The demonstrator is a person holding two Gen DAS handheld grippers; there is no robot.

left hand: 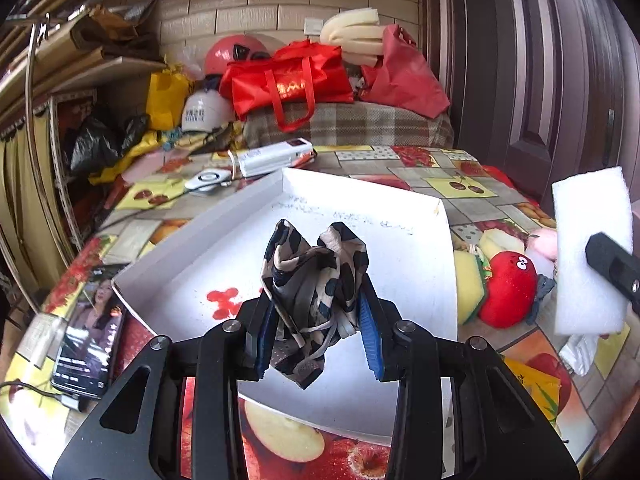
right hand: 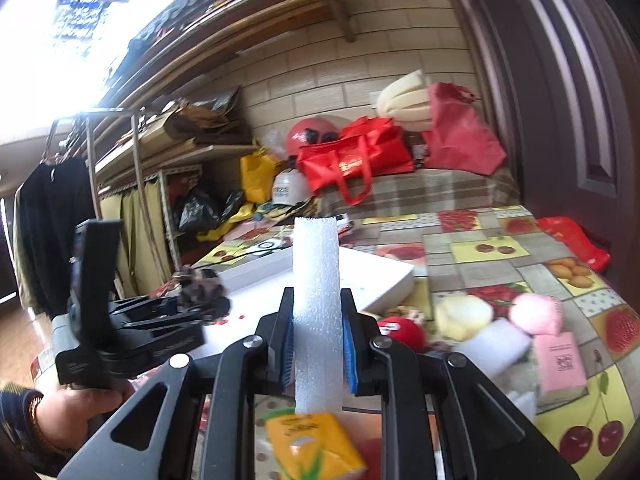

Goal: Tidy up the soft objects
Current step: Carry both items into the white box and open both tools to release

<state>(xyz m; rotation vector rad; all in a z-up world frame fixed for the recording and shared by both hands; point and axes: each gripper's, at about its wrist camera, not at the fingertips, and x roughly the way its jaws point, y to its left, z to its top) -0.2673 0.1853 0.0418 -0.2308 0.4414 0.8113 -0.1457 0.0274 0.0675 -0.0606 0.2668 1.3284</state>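
My left gripper is shut on a crumpled black-and-beige patterned cloth, held just above a shallow white box. In the right wrist view the left gripper with the cloth hovers at the box's left side, carried by a person's hand. My right gripper is shut on an upright white foam strip. The foam and one black finger also show at the right edge of the left wrist view, right of the box.
A red plush toy and a yellow sponge lie right of the box. A phone lies to its left, a white device behind it. Pale yellow and pink soft pieces, a pink pack and a yellow tissue pack sit on the fruit-print tablecloth.
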